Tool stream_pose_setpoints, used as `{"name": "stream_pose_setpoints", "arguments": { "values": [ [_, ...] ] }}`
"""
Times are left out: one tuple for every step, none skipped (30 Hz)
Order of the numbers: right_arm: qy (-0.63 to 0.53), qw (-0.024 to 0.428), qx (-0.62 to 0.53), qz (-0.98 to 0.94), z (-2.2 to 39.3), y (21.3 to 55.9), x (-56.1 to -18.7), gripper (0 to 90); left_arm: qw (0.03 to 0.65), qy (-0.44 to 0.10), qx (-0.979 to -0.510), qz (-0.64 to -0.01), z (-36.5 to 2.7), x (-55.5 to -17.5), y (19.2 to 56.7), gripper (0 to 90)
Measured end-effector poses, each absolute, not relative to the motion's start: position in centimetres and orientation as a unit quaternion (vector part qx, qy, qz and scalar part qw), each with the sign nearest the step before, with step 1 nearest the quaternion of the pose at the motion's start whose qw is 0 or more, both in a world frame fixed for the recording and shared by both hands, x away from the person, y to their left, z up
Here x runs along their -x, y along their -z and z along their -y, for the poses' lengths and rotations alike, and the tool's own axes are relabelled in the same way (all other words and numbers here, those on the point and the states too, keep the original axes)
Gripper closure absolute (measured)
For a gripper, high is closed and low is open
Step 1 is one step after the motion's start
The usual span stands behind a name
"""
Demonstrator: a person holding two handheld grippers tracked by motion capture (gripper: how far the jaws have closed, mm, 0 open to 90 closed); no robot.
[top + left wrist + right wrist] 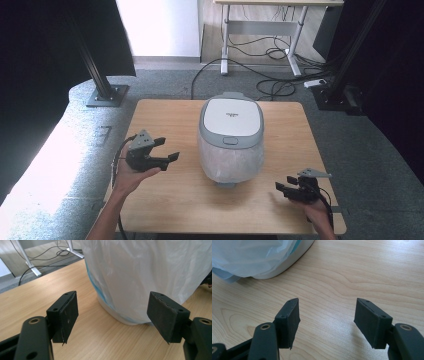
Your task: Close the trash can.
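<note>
Both grippers hover over the wooden table [165, 200] with jaws spread and holding nothing: the left gripper [166, 149] left of the bin, the right gripper [283, 184] near the front right corner. Between them stands a white bin [231, 137] with a grey-rimmed lid, lined with a thin plastic bag [150, 272].

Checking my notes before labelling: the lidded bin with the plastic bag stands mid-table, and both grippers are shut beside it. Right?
Not quite: both grippers are open. The left gripper and right gripper views show jaws spread apart, empty. The bin does stand mid-table.

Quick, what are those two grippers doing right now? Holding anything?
Left gripper: open, holding nothing.
Right gripper: open, holding nothing.
</note>
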State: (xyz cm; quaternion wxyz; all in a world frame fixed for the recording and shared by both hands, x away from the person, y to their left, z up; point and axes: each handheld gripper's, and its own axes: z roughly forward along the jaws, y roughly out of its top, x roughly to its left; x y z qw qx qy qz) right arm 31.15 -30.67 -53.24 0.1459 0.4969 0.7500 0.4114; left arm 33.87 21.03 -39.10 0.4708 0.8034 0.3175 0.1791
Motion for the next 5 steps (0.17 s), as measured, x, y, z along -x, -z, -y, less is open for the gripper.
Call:
{"name": "stream_pose_setpoints", "arguments": {
  "values": [
    [-0.412,0.147,-0.496,-0.750,30.60,53.20,-31.17,36.1,0.471,-0.179,-0.803,-0.319,-21.10,-33.85,39.22,25.1],
    [-0.412,0.147,-0.496,-0.750,30.60,53.20,-31.17,36.1,0.471,-0.179,-0.803,-0.319,-21.10,-33.85,39.22,25.1],
    [-0.412,0.147,-0.496,-0.750,30.58,53.19,-31.18,36.1,0.470,-0.180,-0.803,-0.318,-21.11,-33.85,39.27,25.1],
    [-0.411,0.148,-0.495,-0.751,30.57,53.20,-31.19,36.0,0.470,-0.179,-0.804,-0.318,-21.11,-33.85,39.34,25.1],
    [-0.411,0.148,-0.495,-0.751,30.56,53.24,-31.25,35.9,0.470,-0.178,-0.804,-0.319,-21.10,-33.88,39.49,24.9]
  ]
}}
